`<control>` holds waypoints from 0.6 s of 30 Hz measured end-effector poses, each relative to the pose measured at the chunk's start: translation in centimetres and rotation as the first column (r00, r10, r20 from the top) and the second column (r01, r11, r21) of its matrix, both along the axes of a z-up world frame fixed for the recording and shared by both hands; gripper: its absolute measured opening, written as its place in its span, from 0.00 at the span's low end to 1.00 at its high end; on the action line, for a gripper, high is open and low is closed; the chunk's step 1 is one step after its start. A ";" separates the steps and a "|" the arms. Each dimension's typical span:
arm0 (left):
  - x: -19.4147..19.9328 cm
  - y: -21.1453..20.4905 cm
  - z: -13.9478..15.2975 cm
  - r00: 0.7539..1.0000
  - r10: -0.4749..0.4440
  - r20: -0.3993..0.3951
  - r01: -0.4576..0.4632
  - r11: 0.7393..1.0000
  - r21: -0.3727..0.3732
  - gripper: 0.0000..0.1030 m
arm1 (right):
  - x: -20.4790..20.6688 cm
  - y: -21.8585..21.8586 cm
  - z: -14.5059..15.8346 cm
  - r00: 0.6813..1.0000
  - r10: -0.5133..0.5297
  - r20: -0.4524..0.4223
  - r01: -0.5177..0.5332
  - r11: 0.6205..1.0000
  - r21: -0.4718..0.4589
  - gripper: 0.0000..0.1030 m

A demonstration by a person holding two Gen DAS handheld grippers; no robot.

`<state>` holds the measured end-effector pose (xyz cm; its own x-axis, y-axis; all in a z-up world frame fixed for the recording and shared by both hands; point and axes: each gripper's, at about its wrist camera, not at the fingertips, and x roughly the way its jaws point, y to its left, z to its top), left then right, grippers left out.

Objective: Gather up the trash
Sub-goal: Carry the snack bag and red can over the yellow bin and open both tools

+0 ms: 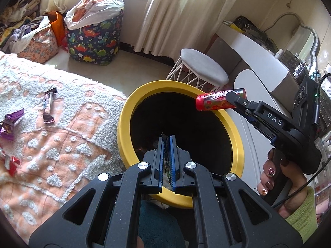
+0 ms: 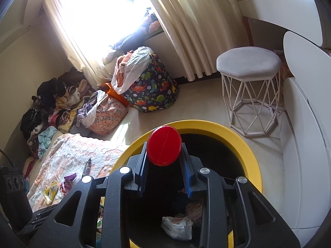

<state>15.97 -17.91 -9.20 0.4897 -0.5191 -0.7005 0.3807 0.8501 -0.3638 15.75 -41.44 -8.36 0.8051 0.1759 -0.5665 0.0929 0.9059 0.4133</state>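
Note:
A black bin with a yellow rim (image 1: 124, 124) stands beside the bed's peach blanket (image 1: 62, 144). Over the bin's near edge, my left gripper (image 1: 167, 139) is shut on a thin dark wrapper (image 1: 167, 165) pinched between the blue pads. My right gripper (image 1: 231, 101) is shut on a small tube with a red cap (image 1: 215, 102), held level above the far rim. In the right wrist view the tube's red cap (image 2: 164, 145) faces the camera between the fingers of the right gripper (image 2: 164, 153), above the bin's opening and yellow rim (image 2: 238, 138). A crumpled white bag (image 2: 178, 227) lies inside.
Loose wrappers lie on the blanket: a purple bar wrapper (image 1: 48, 108), a crumpled purple one (image 1: 11, 124) and a red one (image 1: 11, 164). A white wire stool (image 1: 203, 68), a dinosaur-print basket (image 1: 93, 39) and a white dresser (image 1: 258, 62) stand around the bin.

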 end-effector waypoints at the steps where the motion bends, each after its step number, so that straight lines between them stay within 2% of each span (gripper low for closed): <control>1: 0.2 -0.3 -0.2 1.000 -0.005 -0.001 0.005 1.000 0.001 0.02 | 0.0 -0.1 -0.1 1.000 -0.004 -0.005 0.004 1.000 0.000 0.26; 14: 1.0 -1.9 -1.5 0.999 -0.035 -0.004 0.035 0.999 0.032 0.04 | 0.5 -0.7 -1.5 0.998 -0.021 -0.063 0.021 1.000 -0.005 0.29; 15: 1.0 -1.9 -1.5 0.999 -0.032 -0.002 0.032 0.999 0.039 0.07 | 0.6 -0.7 -1.6 0.998 -0.020 -0.066 0.020 1.000 -0.005 0.29; 17: 1.1 -1.8 -1.3 0.999 -0.032 0.006 0.031 0.999 0.044 0.28 | 0.7 -0.6 -1.6 0.998 -0.018 -0.068 0.018 1.000 -0.002 0.35; 18: 1.0 -1.7 -1.2 1.000 -0.029 0.012 0.028 0.999 0.045 0.33 | 0.7 -0.5 -1.6 0.998 -0.016 -0.067 0.015 1.000 -0.003 0.38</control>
